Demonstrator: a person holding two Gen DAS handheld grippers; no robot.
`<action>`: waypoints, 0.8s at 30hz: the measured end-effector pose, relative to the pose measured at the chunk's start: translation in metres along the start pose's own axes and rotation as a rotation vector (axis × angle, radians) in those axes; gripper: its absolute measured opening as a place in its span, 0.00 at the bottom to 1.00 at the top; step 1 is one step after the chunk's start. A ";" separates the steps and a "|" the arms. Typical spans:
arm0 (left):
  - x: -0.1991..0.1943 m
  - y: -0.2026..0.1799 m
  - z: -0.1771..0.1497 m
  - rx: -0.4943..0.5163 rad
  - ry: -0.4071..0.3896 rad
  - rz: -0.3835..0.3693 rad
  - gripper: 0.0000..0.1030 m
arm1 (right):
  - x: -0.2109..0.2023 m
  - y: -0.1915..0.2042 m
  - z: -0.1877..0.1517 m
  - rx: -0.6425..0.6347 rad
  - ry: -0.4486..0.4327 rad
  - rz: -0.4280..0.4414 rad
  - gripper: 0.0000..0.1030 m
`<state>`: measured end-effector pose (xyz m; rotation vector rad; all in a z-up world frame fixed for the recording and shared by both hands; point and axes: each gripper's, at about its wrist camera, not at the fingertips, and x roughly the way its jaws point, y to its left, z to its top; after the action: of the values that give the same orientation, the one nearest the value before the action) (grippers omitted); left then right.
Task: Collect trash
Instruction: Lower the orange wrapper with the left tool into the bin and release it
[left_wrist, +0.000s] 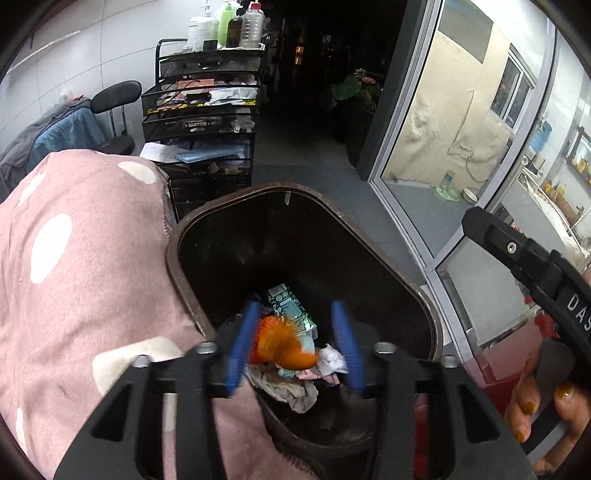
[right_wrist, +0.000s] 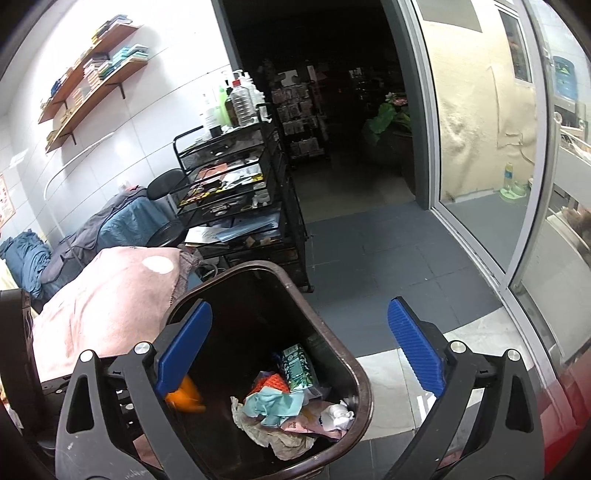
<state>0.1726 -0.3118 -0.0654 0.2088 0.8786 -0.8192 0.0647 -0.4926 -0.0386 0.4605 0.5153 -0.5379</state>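
Blue-padded fingers of the left gripper (left_wrist: 295, 347) fill the foreground of the left wrist view, spread apart directly over the mouth of a dark brown trash bin (left_wrist: 424, 291). Between them a blurred orange object (left_wrist: 284, 343) appears to be falling free; neither pad seems to touch it, so the left fingers read as released. The right wrist view shows the same orange blur (right_wrist: 186, 397) low at the bin's near-left side, just beside the right gripper's left pad.

Inside the bin lies a heap of earlier trash: a green printed carton (right_wrist: 299, 367), crumpled pale blue paper (right_wrist: 275, 406), a white tissue wad (right_wrist: 338, 413) and brownish wrappers (right_wrist: 284, 441). A pink blanket with white dots (left_wrist: 81, 266) lies just beside the bin on its left. Behind stand a black mesh cart (right_wrist: 236, 184) topped with bottles, a dark doorway, and a glass sliding door (right_wrist: 480, 147) on the right.

The right gripper (right_wrist: 299, 350) hovers above the bin with its fingers wide apart and nothing between them. In the left wrist view its black body (left_wrist: 532, 273) shows at the right edge, gripped by a hand with yellow-painted nails (left_wrist: 539, 402).

Judging by this, the step in hand is the drop: one piece of trash is being let go into the bin. The next move likely calls for lifting both grippers clear of the rim and turning away to find another piece, approaching it with fingers opened.
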 end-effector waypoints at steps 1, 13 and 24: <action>0.000 0.000 0.000 -0.007 -0.007 -0.007 0.62 | 0.001 -0.001 0.000 0.001 0.001 -0.001 0.92; -0.033 -0.003 -0.008 0.003 -0.132 0.029 0.92 | 0.002 -0.002 -0.005 -0.008 0.003 -0.017 0.95; -0.106 0.026 -0.034 -0.093 -0.334 0.086 0.95 | -0.009 0.025 -0.018 -0.085 -0.027 0.047 0.95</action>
<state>0.1318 -0.2194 -0.0117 0.0254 0.5873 -0.7063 0.0660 -0.4606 -0.0406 0.3833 0.4976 -0.4745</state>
